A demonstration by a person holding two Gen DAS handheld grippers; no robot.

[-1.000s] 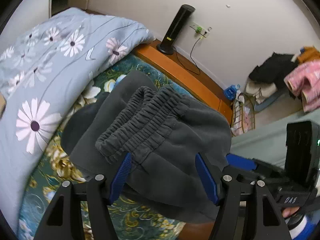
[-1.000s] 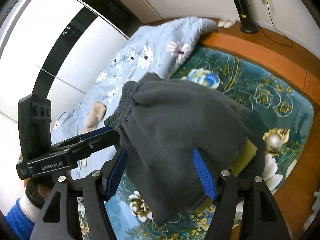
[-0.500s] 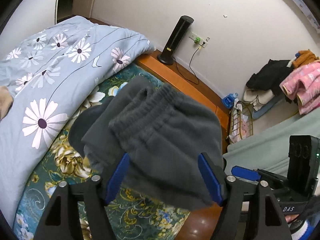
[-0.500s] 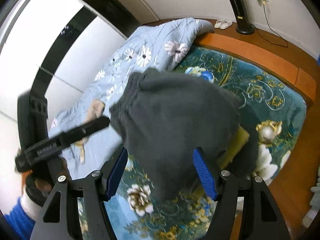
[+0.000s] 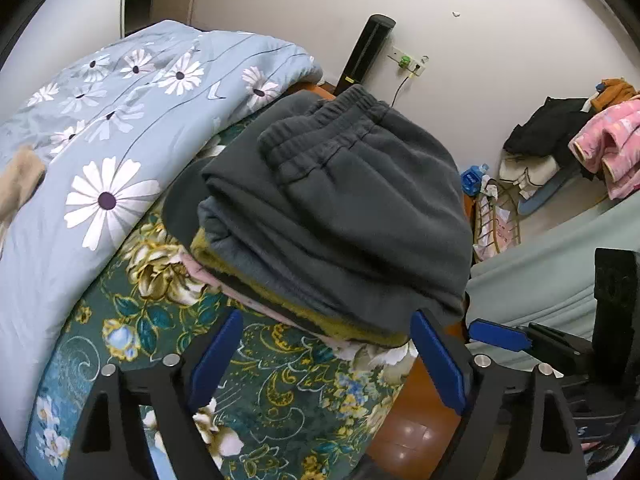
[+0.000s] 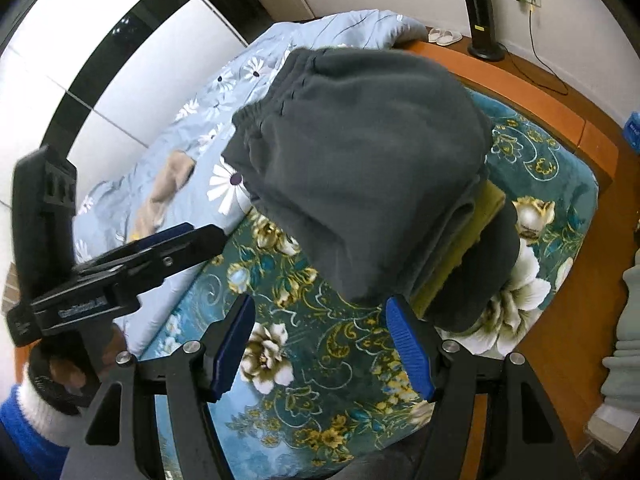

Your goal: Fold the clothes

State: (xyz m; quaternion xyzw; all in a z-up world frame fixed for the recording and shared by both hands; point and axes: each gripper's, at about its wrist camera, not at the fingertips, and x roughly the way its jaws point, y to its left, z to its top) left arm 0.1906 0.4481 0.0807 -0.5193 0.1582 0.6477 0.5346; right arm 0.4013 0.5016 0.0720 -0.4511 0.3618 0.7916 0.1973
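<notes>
- Bedroom walls in white frame everything, with a wooden floor (image 6: 556, 320) running round the bed.
- Covering the mattress is a teal bedspread (image 5: 280, 396) with gold and white flowers, and a pale blue daisy-print quilt (image 5: 100, 128) is bunched along its far side.
- Near the bed's corner sits a stack of folded clothes — the dark grey sweatpants (image 5: 340, 208) lie folded on top, elastic waistband turned toward the wall.
- Under them show the edges of a mustard-yellow garment (image 5: 320, 320), a pink one and another dark one (image 6: 480, 280) at the bottom.
- Against the wall stands a black tower appliance (image 5: 366, 52) beside a wall socket (image 5: 406, 60) with a cable hanging from it.
- Across the room a heap of black, pink and orange clothing (image 5: 580, 136) is piled up.
- Left gripper (image 5: 326, 354): its jaws are opening, blue pads spread wide just short of the stack's near edge, with only bedspread between them.
- Right gripper (image 6: 322, 344): jaws apart and holding nothing — the stack's edge lies just beyond the right-hand pad, whether touching I cannot tell.
</notes>
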